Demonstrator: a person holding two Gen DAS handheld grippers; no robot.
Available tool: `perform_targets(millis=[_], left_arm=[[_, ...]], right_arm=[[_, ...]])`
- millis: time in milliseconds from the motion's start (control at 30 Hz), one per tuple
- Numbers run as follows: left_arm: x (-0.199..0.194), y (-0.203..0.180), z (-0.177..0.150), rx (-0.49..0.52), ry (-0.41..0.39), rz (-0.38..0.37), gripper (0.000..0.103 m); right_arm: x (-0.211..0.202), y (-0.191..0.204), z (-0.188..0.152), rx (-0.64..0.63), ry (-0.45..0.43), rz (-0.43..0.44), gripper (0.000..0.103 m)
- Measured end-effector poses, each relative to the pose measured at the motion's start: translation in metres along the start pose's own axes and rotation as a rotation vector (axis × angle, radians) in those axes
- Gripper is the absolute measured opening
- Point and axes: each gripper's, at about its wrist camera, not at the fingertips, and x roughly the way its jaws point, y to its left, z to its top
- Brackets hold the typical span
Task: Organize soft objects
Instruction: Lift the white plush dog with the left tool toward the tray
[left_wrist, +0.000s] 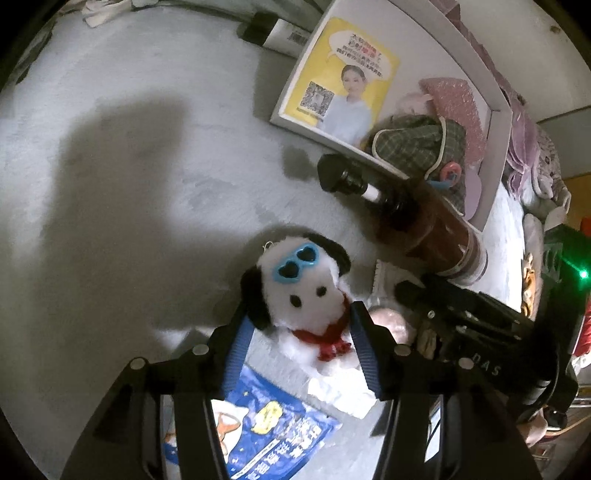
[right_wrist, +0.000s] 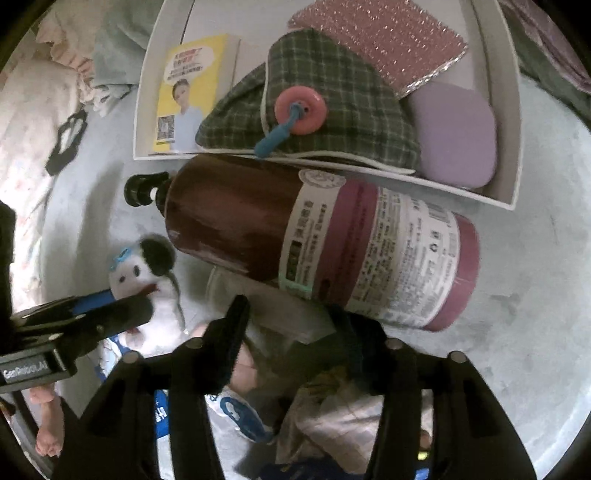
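Note:
A white plush dog with black ears, blue heart glasses and a red scarf sits between the blue pads of my left gripper, which closes on its body. It also shows in the right wrist view, with the left gripper at it. My right gripper is open above clutter beside a brown pump bottle. A white box holds a green plaid cloth, a pink sparkly sponge and a purple pad.
The brown bottle lies against the white box, which has a yellow leaflet inside. A blue packet lies under the left gripper. The grey bed surface stretches left. Purple fabric lies behind the box.

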Motion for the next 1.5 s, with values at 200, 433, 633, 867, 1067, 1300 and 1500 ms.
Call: perform_targets(millis=[200, 433, 633, 867, 1067, 1300, 1500], left_arm=[[0.003, -0.004, 0.001, 0.006, -0.013, -0.025, 0.04], [-0.014, -0.007, -0.001, 0.006, -0.07, -0.061, 0.034], [-0.036, -0.005, -0.004, 0.006, -0.138, -0.001, 0.034], [-0.05, 0.013, -0.004, -0.028, -0.171, 0.014, 0.034], [-0.053, 0.013, -0.005, -0.015, -0.176, 0.003, 0.034], [-0.043, 0.01, -0.002, -0.006, -0.148, -0.053, 0.034], [-0.024, -0.003, 0.001, 0.024, -0.095, -0.135, 0.034]], right_arm=[[-0.004, -0.004, -0.003, -0.019, -0.017, 0.071, 0.06], [-0.015, -0.007, -0.005, -0.017, -0.036, 0.196, 0.029], [-0.013, 0.014, 0.003, -0.039, -0.064, 0.251, 0.016], [-0.026, 0.016, 0.002, -0.044, -0.118, 0.312, 0.01], [-0.028, 0.018, 0.002, -0.051, -0.127, 0.303, 0.009], [-0.012, 0.01, 0.004, -0.022, -0.062, 0.258, 0.009], [-0.002, 0.007, 0.005, -0.01, -0.018, 0.223, 0.009]])
